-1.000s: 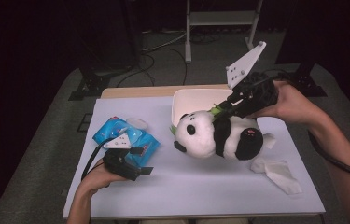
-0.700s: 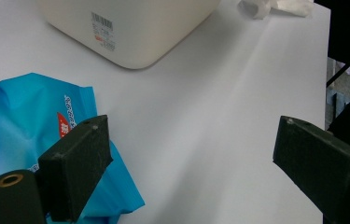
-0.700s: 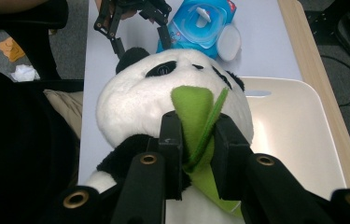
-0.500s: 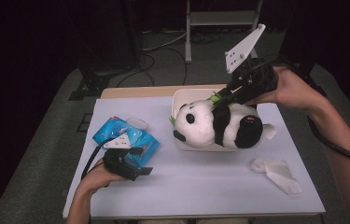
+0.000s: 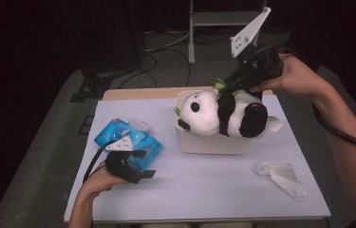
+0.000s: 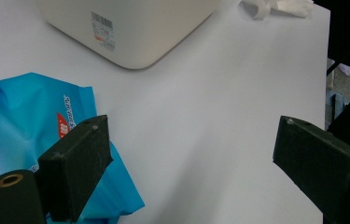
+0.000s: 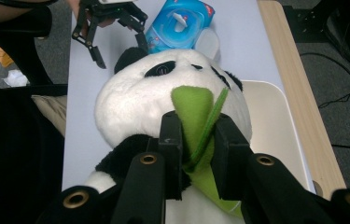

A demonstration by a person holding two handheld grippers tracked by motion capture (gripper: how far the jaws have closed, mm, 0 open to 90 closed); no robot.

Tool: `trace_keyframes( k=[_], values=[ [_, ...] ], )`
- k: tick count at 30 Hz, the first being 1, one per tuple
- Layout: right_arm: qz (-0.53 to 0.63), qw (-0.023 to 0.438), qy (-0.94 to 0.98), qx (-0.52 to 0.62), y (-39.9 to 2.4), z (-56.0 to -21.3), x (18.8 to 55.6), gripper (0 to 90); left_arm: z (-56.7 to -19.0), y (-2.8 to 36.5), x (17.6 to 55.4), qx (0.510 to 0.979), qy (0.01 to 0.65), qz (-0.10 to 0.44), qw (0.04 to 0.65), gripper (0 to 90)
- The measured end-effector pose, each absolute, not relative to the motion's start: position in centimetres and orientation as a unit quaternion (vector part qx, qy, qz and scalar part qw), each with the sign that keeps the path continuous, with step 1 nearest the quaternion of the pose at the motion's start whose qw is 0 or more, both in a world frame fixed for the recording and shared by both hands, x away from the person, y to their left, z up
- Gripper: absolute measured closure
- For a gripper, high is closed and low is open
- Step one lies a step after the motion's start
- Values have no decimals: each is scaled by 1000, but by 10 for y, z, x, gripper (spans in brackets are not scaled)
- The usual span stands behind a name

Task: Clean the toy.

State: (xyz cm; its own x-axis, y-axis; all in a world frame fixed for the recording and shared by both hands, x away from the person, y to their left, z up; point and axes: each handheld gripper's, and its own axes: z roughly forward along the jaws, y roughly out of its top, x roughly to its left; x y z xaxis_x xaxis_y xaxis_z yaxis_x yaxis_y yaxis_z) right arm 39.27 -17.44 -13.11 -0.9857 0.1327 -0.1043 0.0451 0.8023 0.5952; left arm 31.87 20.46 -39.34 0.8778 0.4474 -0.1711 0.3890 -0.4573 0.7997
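Panda plush toy [image 5: 223, 114], black & white, lies across the top of a white bin [image 5: 213, 142] near the desk's far edge, head toward the left in the high view, w/ a green felt leaf [image 7: 198, 116] at its neck. Right gripper [image 7: 196, 144] is clamped on that leaf, jaws pressed to both sides of the felt, held by the person's right hand [image 5: 299, 76] above the bin's far right corner. Pale lavender desk [image 5: 204, 190] carries the bin. To the bin's left lies a blue wipes pack [image 5: 128, 140]. Left gripper [image 6: 186, 154] rests low on the desk just beside the pack, jaws wide apart w/ nothing between them, pointing toward the bin. Crumpled white tissue [image 5: 280, 173] lies near the desk's front right, apart from the bin.
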Motion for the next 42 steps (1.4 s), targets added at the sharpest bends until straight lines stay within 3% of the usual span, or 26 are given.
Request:
trace_keyframes(
  k=[18, 42],
  values=[
    [308, 49, 948, 71, -170, -149, 449, 749, -395, 209, 321, 850, 250, 32, 462, 107],
    [270, 24, 957, 102, -166, -193, 491, 746, -394, 211, 322, 849, 254, 36, 463, 107]
  ],
)
